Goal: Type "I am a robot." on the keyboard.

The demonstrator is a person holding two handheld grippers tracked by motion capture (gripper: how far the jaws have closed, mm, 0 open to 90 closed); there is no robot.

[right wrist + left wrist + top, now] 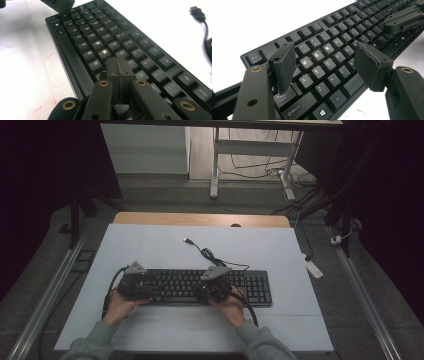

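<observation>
A black keyboard [252, 287] lies across the middle of a white mat, and its cable runs back to a loose USB plug [187, 240]. My left gripper [144, 287] hovers over the keyboard's left end. In the left gripper view its jaws stand open [325, 62], with the pads [284, 65] on either side of the letter keys [318, 55] and nothing between them. My right gripper [210, 290] is over the middle of the keyboard. In the right gripper view its jaws are shut together [119, 67], empty, tips low over the keys [100, 45]; I cannot tell whether they touch.
The white mat [165, 250] covers a wooden table [200, 218] and has free room behind and in front of the keyboard. The USB plug [197, 13] and coiled cable lie behind the keyboard. A white power strip [314, 268] lies on the floor to the right.
</observation>
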